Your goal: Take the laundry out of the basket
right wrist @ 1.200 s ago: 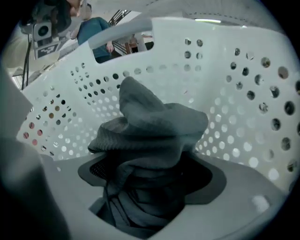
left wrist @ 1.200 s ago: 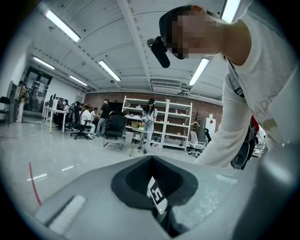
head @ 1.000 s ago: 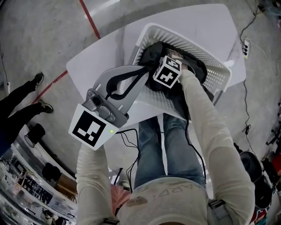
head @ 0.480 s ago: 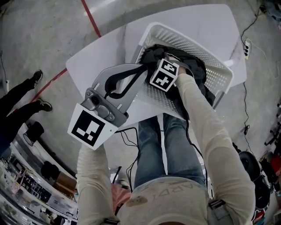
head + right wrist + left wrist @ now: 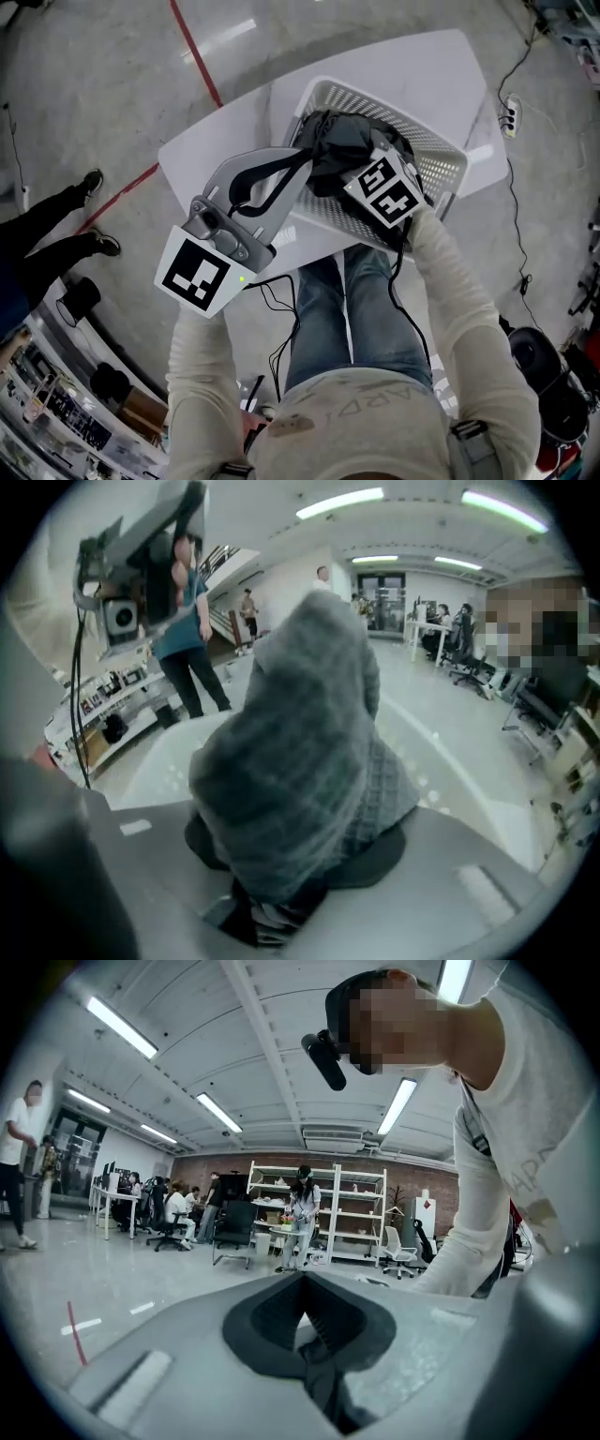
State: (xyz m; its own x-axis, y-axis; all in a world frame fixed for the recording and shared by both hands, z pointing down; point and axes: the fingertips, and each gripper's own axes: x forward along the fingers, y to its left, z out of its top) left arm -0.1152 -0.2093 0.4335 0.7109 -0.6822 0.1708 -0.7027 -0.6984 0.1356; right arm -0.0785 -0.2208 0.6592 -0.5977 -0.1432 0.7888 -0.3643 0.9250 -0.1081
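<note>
Laundry (image 5: 337, 145) lies as a dark heap in the white basket (image 5: 441, 155) on the desk (image 5: 211, 150). One piece is now coming out. A moment ago our right hand-held gripper (image 5: 364, 176) reached deep into the heap. It has since drawn back toward the near rim, clamped on a grey garment (image 5: 291, 733) that bulges over its jaws. Our left hand-held gripper (image 5: 300, 161) has stayed at the heap's edge, tips together. We judge the first lift begun.
</note>
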